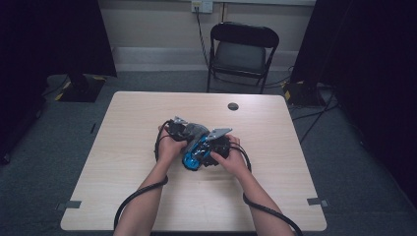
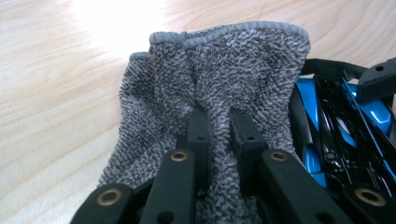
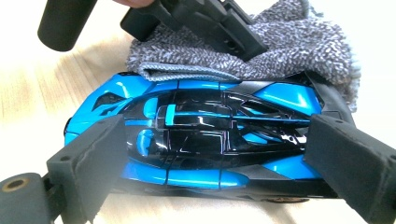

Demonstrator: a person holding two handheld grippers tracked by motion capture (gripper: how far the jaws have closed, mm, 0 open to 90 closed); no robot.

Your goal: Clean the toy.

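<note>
Here is the blue toy car (image 3: 201, 140) lying mid-surface, close to the near half of the pale wooden surface (image 1: 147, 113), with the grey cloth (image 2: 219, 79) bunched right against its far-left side. The wiping job looks freshly set up rather than well underway, by my reading: the cloth is in hand and touching the car, but it sits along one flank only, so the roof, nose and near side seem left to do. The left gripper (image 2: 218, 135) has its fingers (image 2: 198, 135) pinched tight on a fold of the cloth, the fabric puckering between them. The right gripper (image 3: 215, 154) spans the car lengthwise, one finger at each end, pads appearing to press on nose and tail to steady it, though exact contact at the nose is hard to confirm. From the high view, both forearms come in from the near edge and converge, the left hand (image 1: 169, 145) and right hand (image 1: 235, 158) set close together, wrists angled inward over the car, cables looping back toward the person.
</note>
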